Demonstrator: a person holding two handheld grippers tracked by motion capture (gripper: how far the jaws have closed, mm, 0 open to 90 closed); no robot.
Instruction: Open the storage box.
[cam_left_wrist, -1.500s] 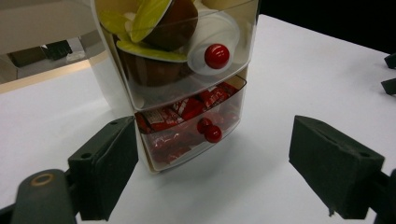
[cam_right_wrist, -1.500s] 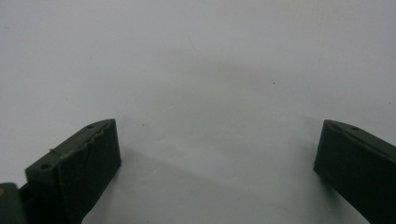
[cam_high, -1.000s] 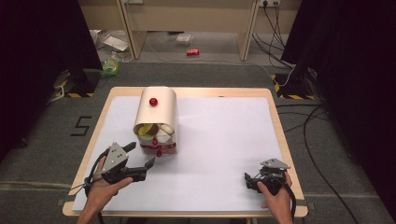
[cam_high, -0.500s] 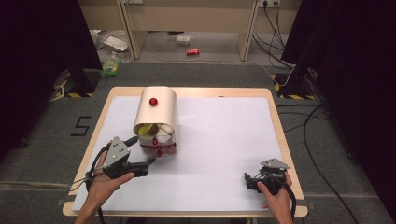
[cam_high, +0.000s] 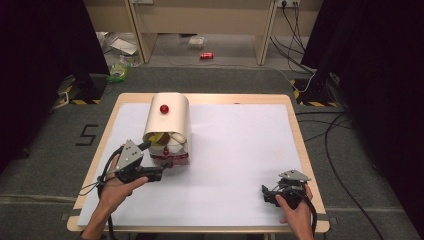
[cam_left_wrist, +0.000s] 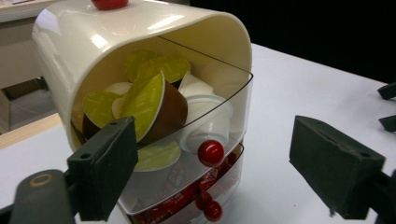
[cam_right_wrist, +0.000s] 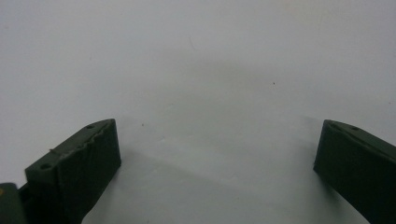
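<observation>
- The left gripper (cam_high: 159, 172) had edged in over the last second toward the cream capsule dispenser (cam_high: 168, 120), which stood at about ten o'clock on the white table (cam_high: 240, 150).
- Its jaws stood released and wide, holding nothing; in the left gripper view they framed the upper drawer's red knob (cam_left_wrist: 210, 152) without touching it.
- That clear upper drawer (cam_left_wrist: 187, 163) held coffee capsules with green lids (cam_left_wrist: 147, 105) and white ones; the lower drawer (cam_left_wrist: 196, 198) held red sachets and had its own red knob (cam_left_wrist: 213, 210).
- The right gripper (cam_high: 270, 194) had kept its place at about five o'clock, jaws unclenched over bare table.
- Judgement: the approach looked nearly complete; closing on the upper knob and pulling the drawer seemed the next step.
</observation>
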